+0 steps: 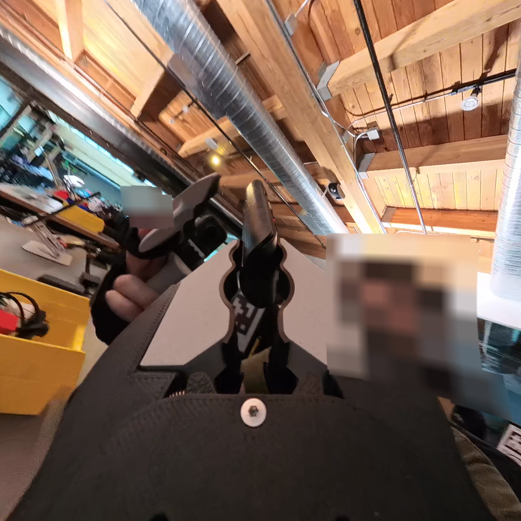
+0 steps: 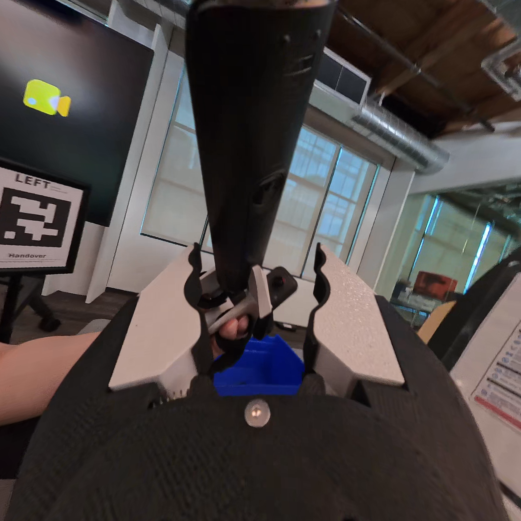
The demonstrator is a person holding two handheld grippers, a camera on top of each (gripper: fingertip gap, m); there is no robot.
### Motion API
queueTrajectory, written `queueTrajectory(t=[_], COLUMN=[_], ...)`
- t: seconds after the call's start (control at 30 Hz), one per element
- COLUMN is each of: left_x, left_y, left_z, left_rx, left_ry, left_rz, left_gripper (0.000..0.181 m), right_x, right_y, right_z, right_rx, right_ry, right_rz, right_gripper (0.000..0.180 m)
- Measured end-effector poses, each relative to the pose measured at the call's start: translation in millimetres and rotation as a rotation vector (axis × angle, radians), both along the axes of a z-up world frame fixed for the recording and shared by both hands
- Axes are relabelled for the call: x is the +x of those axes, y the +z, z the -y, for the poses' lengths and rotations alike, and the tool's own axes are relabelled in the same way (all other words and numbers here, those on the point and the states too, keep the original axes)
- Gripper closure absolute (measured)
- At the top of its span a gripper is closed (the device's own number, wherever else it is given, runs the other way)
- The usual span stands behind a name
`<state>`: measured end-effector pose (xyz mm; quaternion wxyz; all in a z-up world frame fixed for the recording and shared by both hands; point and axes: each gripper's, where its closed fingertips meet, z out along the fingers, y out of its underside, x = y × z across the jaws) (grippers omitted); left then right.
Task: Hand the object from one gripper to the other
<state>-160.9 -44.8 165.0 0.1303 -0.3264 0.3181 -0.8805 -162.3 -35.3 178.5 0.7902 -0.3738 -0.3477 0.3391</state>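
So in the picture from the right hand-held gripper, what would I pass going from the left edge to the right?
Black-and-white marker sign → dark object hanging down the middle → window → silver duct → printed sheet at the right edge.

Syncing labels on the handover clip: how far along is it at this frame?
Done: the left claw is shut on the dark elongated object, held up in the air. In hand: the right claw is open and faces the object; whether its fingers flank it is unclear. Left: close the right claw on it, then open the left claw.
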Motion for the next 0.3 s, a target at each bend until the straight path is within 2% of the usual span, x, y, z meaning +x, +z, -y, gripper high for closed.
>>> queueTrajectory(t=[0.03,0.13,0.17,0.3], left_x=[4.3,11.5,12.5,11.4], left_y=[-2.3,-3.4,-2.7,-2.2], left_z=[6.4,19.0,20.2,22.3], left_rx=[0.005,0.006,0.000,-0.026], left_ry=[-0.028,-0.072,-0.076,-0.113], left_rz=[-0.021,-0.038,-0.033,-0.029], left_gripper=[0.160,0.159,0.159,0.157], right_x=[-0.7,1.6,-1.6,-3.6], right_y=[2.7,9.8,7.4,7.4], right_z=[7.4,24.1,31.8,32.7], right_rx=[0.035,0.107,0.129,0.085], right_ry=[0.015,0.041,0.072,0.070], right_rz=[-0.003,-0.005,0.032,0.080], right_gripper=[0.104,0.114,0.134,0.135])
